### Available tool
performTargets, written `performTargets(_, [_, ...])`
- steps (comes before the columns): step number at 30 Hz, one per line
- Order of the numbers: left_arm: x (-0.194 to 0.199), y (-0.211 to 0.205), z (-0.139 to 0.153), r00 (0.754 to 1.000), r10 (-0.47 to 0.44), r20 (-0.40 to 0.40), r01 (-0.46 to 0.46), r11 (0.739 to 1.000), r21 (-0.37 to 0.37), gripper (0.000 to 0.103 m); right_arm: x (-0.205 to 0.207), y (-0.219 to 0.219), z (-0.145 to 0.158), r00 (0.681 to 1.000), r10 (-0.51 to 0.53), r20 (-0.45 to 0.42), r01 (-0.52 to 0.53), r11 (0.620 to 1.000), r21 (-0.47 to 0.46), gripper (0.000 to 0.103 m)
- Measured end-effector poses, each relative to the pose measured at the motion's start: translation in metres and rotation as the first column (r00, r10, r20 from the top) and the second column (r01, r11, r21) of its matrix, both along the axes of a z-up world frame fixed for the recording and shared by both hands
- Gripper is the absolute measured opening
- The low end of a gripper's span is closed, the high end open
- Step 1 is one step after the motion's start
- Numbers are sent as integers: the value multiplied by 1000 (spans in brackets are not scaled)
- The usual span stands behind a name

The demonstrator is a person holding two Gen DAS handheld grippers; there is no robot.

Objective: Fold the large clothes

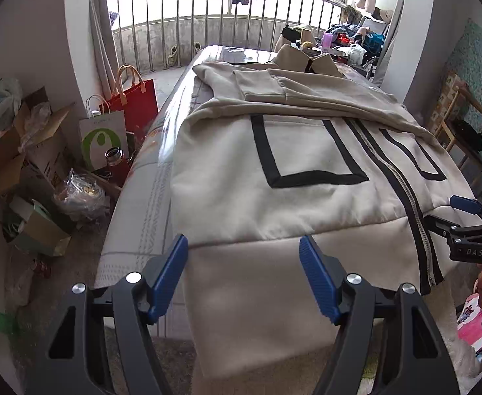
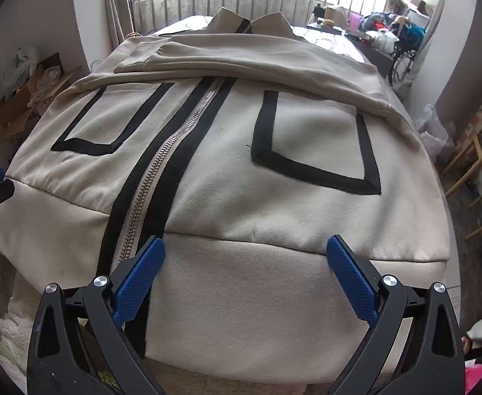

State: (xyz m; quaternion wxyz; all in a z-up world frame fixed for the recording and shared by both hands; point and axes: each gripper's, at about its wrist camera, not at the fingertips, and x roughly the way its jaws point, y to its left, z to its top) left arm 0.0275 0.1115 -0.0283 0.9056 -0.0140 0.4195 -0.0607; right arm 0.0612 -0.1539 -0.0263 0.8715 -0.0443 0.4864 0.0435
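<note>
A large beige zip jacket [image 1: 274, 151] [image 2: 241, 181] with black trim lies face up on a covered table [image 1: 148, 177], collar at the far end. Its sleeves [image 2: 241, 62] are folded across the chest. The hem hangs over the near edge. My left gripper [image 1: 243, 242] stands open just above the hem band, left of the zipper, with nothing between its fingers. My right gripper [image 2: 246, 241] is open wide over the hem band, right of the zipper [image 2: 172, 151], and is also empty. In the left wrist view the right gripper [image 1: 471, 217] shows at the right edge.
On the floor to the left stand a red bag [image 1: 139, 98], a white paper bag [image 1: 102, 138], a red bottle [image 1: 114, 161] and cardboard boxes [image 1: 7, 158]. A metal railing [image 1: 227, 10] closes the far end. A wooden chair [image 2: 481, 164] stands on the right.
</note>
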Motion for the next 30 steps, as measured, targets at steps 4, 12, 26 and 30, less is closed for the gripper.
performTargets(4, [-26, 16, -1, 999, 39, 13, -39, 998, -59, 68, 1, -8, -4, 999, -24, -26, 26, 997, 67, 95])
performTargets(12, [-50, 34, -11, 996, 77, -49, -83, 987, -135, 55, -5, -10, -4, 1000, -14, 3, 14, 997, 82, 95])
performTargets(26, [-49, 44, -27, 987, 82, -137, -116, 958, -263, 39, -51, 36, 28, 957, 253, 144, -282, 928, 243, 95])
performTargets(30, [-49, 43, -34, 983, 61, -171, -110, 948, -297, 35, -57, 62, 30, 925, 345, 157, -372, 905, 207, 95])
